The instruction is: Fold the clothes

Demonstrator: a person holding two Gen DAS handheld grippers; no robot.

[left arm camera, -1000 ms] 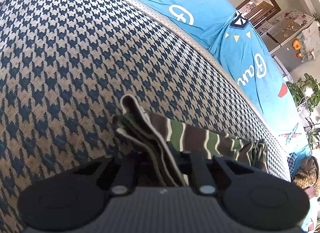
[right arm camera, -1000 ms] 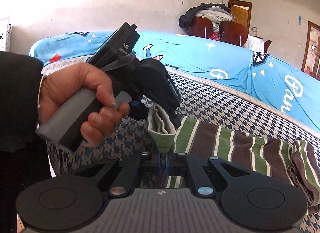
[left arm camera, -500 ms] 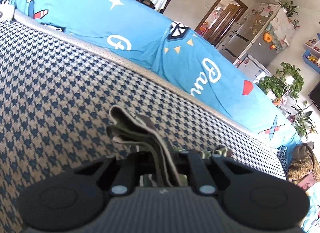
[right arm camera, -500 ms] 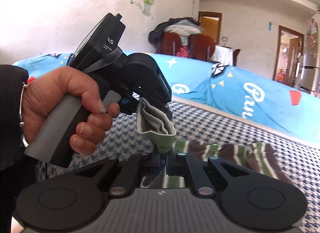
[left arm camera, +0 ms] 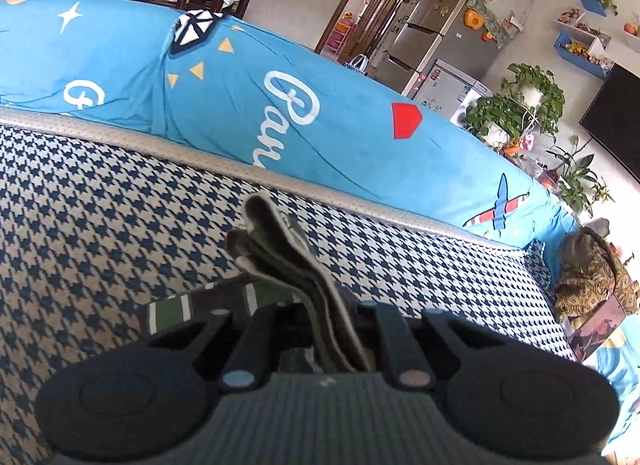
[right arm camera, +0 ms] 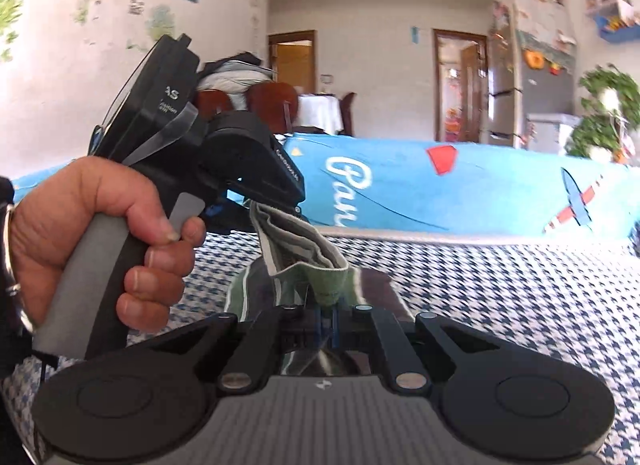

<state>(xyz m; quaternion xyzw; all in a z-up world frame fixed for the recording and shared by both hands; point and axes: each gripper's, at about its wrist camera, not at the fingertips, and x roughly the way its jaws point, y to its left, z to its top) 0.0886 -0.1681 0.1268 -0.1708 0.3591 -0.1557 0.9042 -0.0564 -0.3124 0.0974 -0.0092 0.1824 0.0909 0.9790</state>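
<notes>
Item: striped brown, green and white knit garment (left arm camera: 296, 265), gathered edge layers clamped in the jaws of the left gripper (left arm camera: 320, 329); second bunch (right arm camera: 316, 261) clamped in the right gripper (right arm camera: 326, 321), close beside it. Remainder hangs down to the blue-and-cream houndstooth sofa seat (left arm camera: 100, 217). Person's left hand (right arm camera: 100, 233) grips the handle. Beyond: bright blue printed cover (left arm camera: 248, 97). Handling advice: keep both grips level and edges aligned while carrying the fold over.

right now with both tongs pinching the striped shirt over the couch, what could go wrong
1. Each of the tongs, left and right, grips only a thin bunched edge of the striped shirt; it may slip out.
2. The loose part hangs slack, so it could land creased on the checked couch.
</notes>
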